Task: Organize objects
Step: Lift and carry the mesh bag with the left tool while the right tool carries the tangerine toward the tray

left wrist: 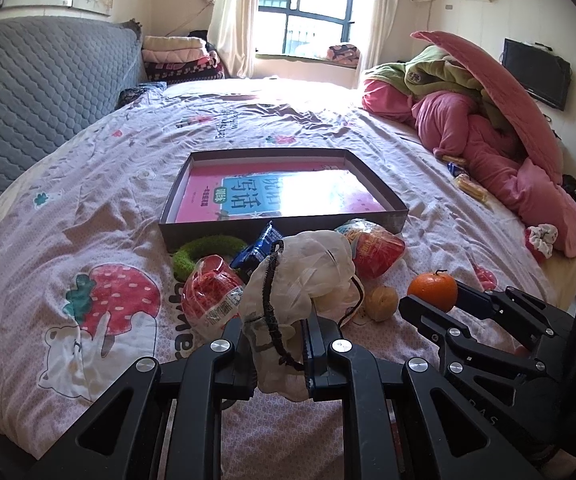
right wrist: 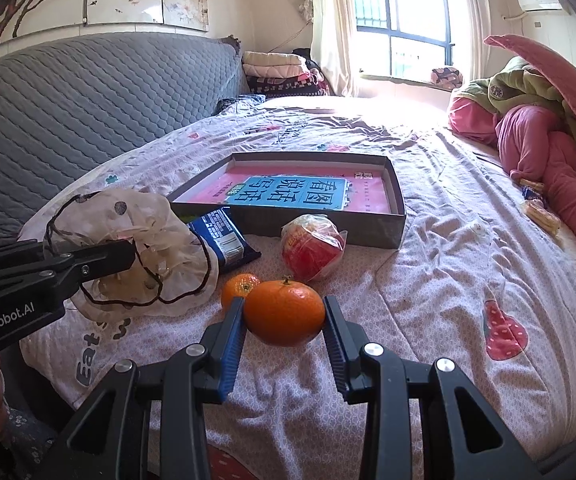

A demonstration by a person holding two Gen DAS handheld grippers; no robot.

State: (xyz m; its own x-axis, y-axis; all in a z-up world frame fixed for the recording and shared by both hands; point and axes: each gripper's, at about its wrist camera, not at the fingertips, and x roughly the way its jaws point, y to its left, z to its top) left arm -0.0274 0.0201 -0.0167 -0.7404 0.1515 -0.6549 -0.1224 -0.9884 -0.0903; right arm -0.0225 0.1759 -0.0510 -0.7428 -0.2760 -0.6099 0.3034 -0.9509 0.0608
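Left wrist view: we see our left gripper (left wrist: 275,344) clenched tight on a crumpled white mesh pouch (left wrist: 300,276) with a dark drawstring, the pouch held clear above the patterned bedsheet (left wrist: 87,208). Just beyond it lie a green fuzzy ring (left wrist: 191,254), a blue snack packet (left wrist: 261,244) and two red wrapped snacks, one to the left (left wrist: 211,292) and one to the right (left wrist: 372,250). A small tan fruit (left wrist: 382,303) rests on the sheet near the pouch. Behind this cluster sits the shallow grey box (left wrist: 191,216), a pink and blue book (left wrist: 279,196) lying flat inside it.

In the right wrist view, our right gripper (right wrist: 283,320) grasps an orange tangerine (right wrist: 283,312), both blue pads pressing its sides, and the fruit is off the sheet. A second tangerine (right wrist: 239,286) lies on the bed just behind it, close to the pouch. The red wrapped snack (right wrist: 312,246) sits between the held tangerine and the near wall of the box.

At the far right of the bed, a heap of pink and green bedding (right wrist: 536,128) is piled up, with a few small wrapped sweets (right wrist: 540,210) beside it. A grey quilted headboard (right wrist: 87,112) stands along the left.
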